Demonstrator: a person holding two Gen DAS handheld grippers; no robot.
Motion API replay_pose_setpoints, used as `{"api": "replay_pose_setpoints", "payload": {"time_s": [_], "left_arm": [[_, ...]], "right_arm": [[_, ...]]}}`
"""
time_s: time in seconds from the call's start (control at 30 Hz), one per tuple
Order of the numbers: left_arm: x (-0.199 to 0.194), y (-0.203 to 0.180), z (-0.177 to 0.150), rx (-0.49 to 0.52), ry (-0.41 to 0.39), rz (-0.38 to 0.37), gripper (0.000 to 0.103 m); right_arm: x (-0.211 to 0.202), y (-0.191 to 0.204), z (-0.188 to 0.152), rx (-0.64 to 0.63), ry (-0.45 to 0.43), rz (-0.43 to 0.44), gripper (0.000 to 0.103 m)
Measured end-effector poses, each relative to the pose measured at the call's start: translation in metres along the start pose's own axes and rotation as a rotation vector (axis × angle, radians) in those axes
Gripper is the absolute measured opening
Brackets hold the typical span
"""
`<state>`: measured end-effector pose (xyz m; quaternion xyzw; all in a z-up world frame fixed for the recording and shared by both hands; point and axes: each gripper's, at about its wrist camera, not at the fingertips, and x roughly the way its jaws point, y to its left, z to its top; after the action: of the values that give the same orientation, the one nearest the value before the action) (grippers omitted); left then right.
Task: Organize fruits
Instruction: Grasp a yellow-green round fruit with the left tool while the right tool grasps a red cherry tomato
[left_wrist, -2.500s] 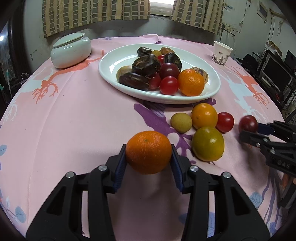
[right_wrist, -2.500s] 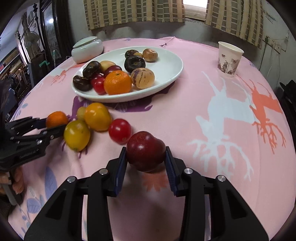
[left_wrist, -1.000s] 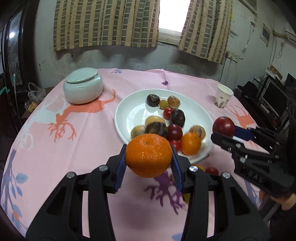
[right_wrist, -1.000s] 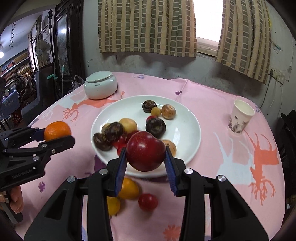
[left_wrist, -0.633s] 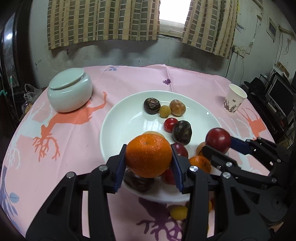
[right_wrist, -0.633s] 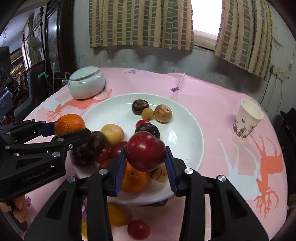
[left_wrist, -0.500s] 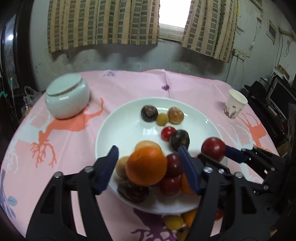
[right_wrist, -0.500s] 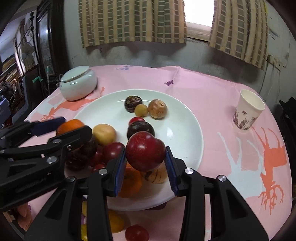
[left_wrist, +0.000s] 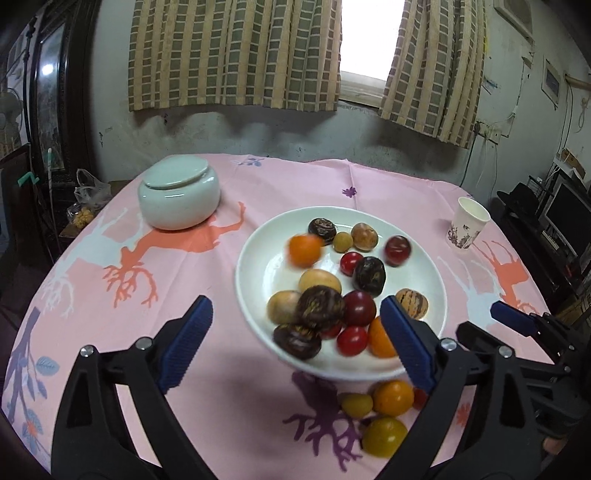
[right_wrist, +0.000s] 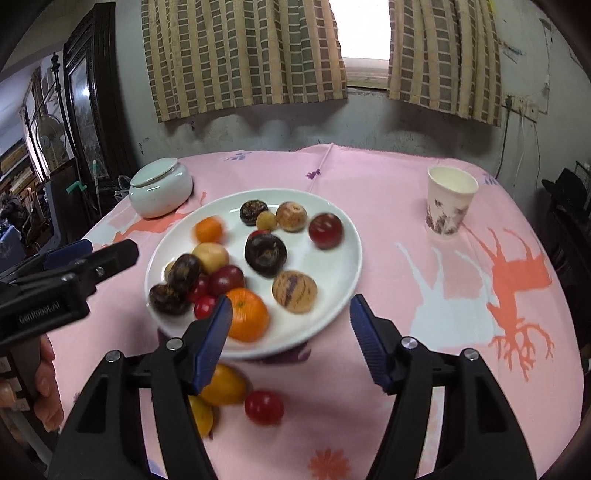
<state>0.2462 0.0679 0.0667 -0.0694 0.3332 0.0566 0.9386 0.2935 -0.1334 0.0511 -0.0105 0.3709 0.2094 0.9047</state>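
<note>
A white plate (left_wrist: 258, 280) holds several fruits. A blurred orange (left_wrist: 304, 250) (right_wrist: 208, 229) lies at the plate's far left and a blurred red plum (left_wrist: 397, 250) (right_wrist: 325, 229) at its far right. My left gripper (left_wrist: 295, 314) hangs over the plate's near rim, its jaws opening wide with nothing between them. My right gripper (right_wrist: 290, 306) is also opening and empty above the near rim. Each shows in the other's view: the right gripper (left_wrist: 484, 325) and the left gripper (right_wrist: 107, 249). Loose on the cloth are a yellow-orange fruit (left_wrist: 392, 398), a yellow-green fruit (left_wrist: 384, 436) and a red tomato (right_wrist: 264, 407).
A pale lidded ceramic jar (left_wrist: 179, 197) stands at the far left of the pink tablecloth. A paper cup (left_wrist: 467, 227) stands at the far right. A hand (right_wrist: 44, 376) holds the left gripper's handle. The round table's edge curves close behind the jar and cup.
Both grippers have opened. The orange has left the left jaws and the red plum the right jaws; both now sit blurred on the far part of the plate. Both grippers drew back slightly.
</note>
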Motion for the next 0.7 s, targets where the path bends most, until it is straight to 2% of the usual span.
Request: {"api": "replay_pose_setpoints", "payload": {"time_s": [0.1, 0.23, 0.37, 0.47, 0.57, 0.63, 0.7], "left_arm": [[-0.015, 0.013, -0.013, -0.032, -0.008, 0.016, 0.097], [-0.028, 0.021, -0.033, -0.083, 0.032, -0.013, 0.097], [-0.033, 0.001, -0.054, -0.031, 0.07, -0.015, 0.097], [-0.032, -0.014, -0.073, -0.003, 0.092, -0.038, 0.098], [-0.025, -0.032, -0.089, 0.053, 0.126, -0.056, 0.098], [-0.025, -0.042, -0.097, 0.114, 0.103, -0.046, 0.098], [-0.027, -0.049, -0.102, 0.184, 0.071, 0.001, 0.098]], "right_arm": [[-0.015, -0.008, -0.019, 0.039, 0.024, 0.036, 0.067], [-0.029, -0.015, -0.037, 0.07, 0.044, 0.053, 0.067], [-0.036, -0.022, -0.05, 0.1, 0.032, 0.057, 0.07], [-0.036, -0.03, -0.06, 0.134, 0.026, 0.077, 0.08], [-0.035, -0.036, -0.061, 0.152, 0.027, 0.078, 0.081], [-0.035, -0.04, -0.06, 0.169, 0.025, 0.095, 0.083], [-0.036, -0.042, -0.06, 0.181, 0.02, 0.104, 0.085]]}}
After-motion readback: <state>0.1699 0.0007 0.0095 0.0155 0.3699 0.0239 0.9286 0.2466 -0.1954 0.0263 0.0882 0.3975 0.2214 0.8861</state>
